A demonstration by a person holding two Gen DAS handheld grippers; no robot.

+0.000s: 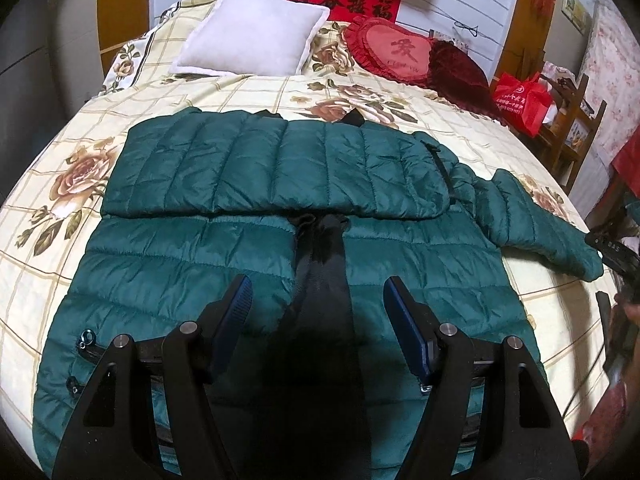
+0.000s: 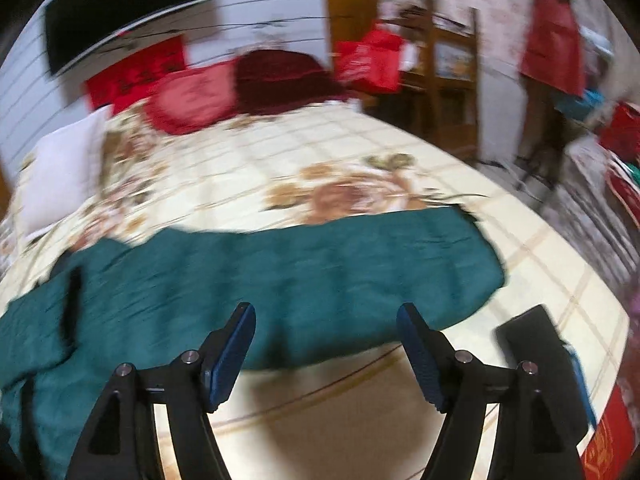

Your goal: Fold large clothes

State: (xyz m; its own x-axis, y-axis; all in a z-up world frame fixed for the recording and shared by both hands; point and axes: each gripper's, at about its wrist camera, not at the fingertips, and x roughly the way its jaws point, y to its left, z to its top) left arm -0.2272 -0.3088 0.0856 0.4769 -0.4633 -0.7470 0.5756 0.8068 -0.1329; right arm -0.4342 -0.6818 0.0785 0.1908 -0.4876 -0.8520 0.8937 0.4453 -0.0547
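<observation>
On the bed, a green puffer jacket lies spread front-up across the floral cover, hem toward the near edge. Its left sleeve is already folded across the chest; the right sleeve is not yet folded and trails out toward the bed's right side.

Left gripper: jaws apart, nothing between the pads, hovering over the open front where the dark lining shows. Right gripper: jaws likewise apart and empty, poised over the near edge of the right sleeve; the right wrist view is heavily smeared, so contact cannot be read, but the pads appear clear of the fabric.

Judged step: sleeve folding, half done. Next move likely calls for the right gripper to close on the cuff end of the right sleeve and carry it leftward over the chest, while the left steadies the body.

Edges and room: left of the jacket the cover is bare. Behind it, a white pillow and a red cushion sit well apart at the head. On the right, the cuff lies near the bed's edge, with a dark flat object just beside it.
</observation>
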